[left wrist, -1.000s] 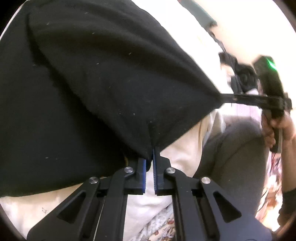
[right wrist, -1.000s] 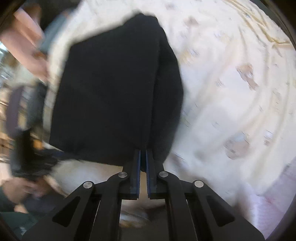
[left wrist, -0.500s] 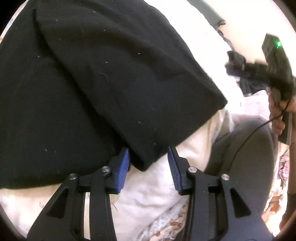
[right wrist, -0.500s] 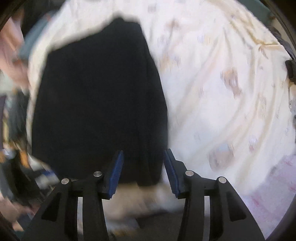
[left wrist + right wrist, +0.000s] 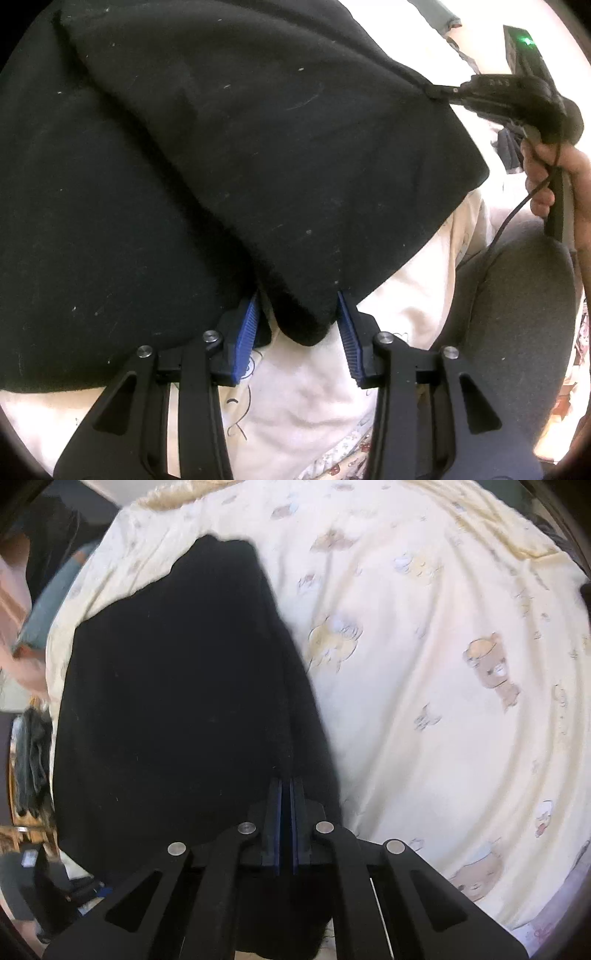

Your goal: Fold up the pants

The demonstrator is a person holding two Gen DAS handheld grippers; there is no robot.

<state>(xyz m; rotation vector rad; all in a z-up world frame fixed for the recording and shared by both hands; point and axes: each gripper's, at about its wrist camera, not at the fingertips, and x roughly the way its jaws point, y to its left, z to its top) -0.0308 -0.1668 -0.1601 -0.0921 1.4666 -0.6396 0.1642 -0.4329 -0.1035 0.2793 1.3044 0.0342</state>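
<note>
The left hand-held gripper (image 5: 299,332) stands with its blue pads spread, a rounded corner of the black pants (image 5: 221,166) lying loose between them and untouched by either pad. The right hand-held gripper (image 5: 285,823) has its pads pressed together; in the left wrist view its tip (image 5: 439,90) pinches the far corner of the pants' upper layer, where the cloth draws to a point.

The pants lie on a bed, over a cream sheet (image 5: 424,664) printed with little bears, already doubled, with one layer's edge running diagonally across the one beneath. A person's hand (image 5: 554,177) grips the right tool's handle beyond the pants' right edge, and a grey-clad knee (image 5: 517,314) sits just beside that edge.

The cloth looks soft, thick and limp, probably light and not slippery, so it should sag between holds and need support at two corners. The corner between the left pads and the pinched far corner look the sensible holds. The fabric is matte black, flecked with pale lint.
</note>
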